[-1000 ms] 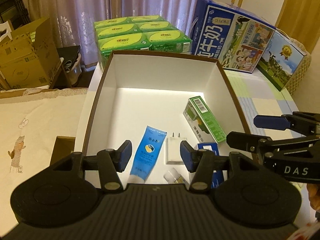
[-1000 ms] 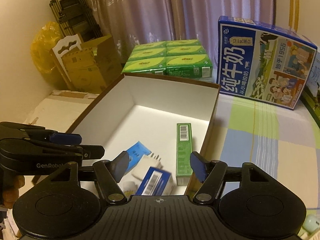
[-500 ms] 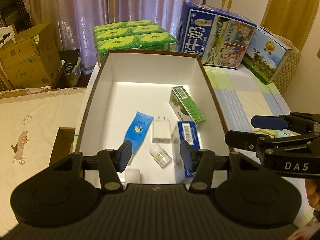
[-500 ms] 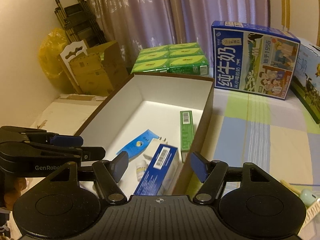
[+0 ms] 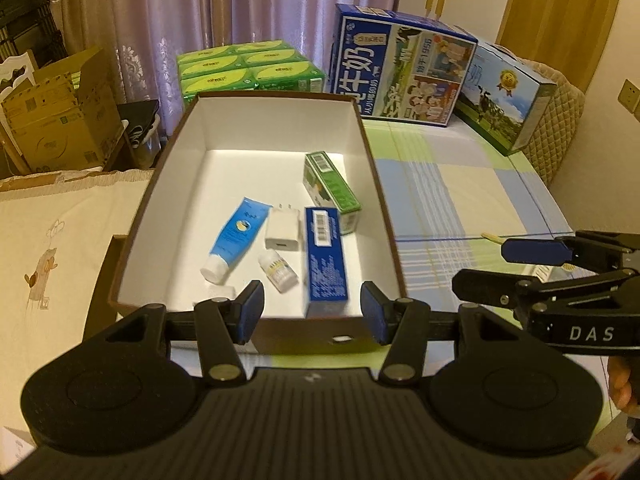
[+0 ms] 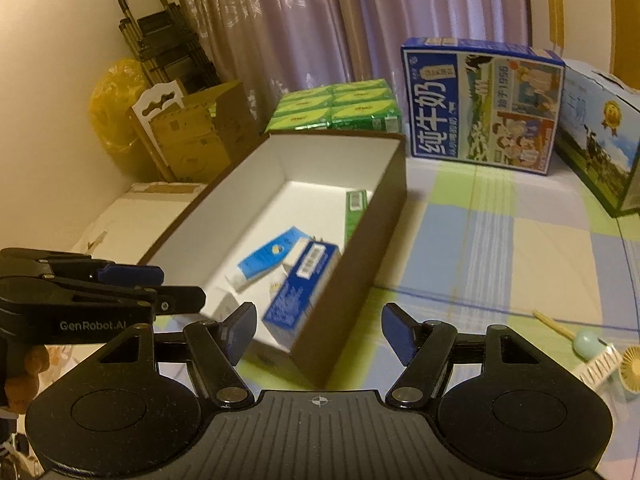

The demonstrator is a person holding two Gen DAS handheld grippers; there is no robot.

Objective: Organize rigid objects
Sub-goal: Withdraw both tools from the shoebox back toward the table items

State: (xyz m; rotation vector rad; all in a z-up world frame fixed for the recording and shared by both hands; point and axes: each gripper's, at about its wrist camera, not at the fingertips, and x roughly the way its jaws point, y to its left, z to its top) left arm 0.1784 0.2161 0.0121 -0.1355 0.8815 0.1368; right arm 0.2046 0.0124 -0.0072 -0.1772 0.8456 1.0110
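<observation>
At the far left, off the tabletop (image 5: pixel 460 184), we see brown cardboard cartons (image 5: pixel 60 120) against the lilac curtain. Next comes the brown box (image 5: pixel 380 200) with its white inside, standing open on the checked cloth. Inside it, from left to right, lie a blue tube (image 5: pixel 236 236) with its white cap toward us, a white charger plug (image 5: pixel 282 229) just beside it, a small white bottle (image 5: pixel 277 271) nearer to us, a blue carton (image 5: pixel 325 256) lying lengthwise, and a green carton (image 5: pixel 330 186) lying close along the box's right wall. The blue carton touches the green one's near end (or so it looks from above). A small white piece shows at the box's near edge, too blurred to name.

Our left tool (image 5: pixel 312 314) hangs over the near wall of the box, its blue pads apart and nothing between them. Behind the box stand green tissue packs (image 5: pixel 248 70), then a large blue milk case (image 5: pixel 400 66) and a second printed case (image 5: pixel 508 108).

Our right tool (image 6: pixel 318 330) hovers over the box's near right corner, pads spread wider and likewise clamping nothing. At the far right of the cloth lie a thin wooden stick (image 6: pixel 554 324) and a pale round object (image 6: pixel 590 342), partly cut off.
</observation>
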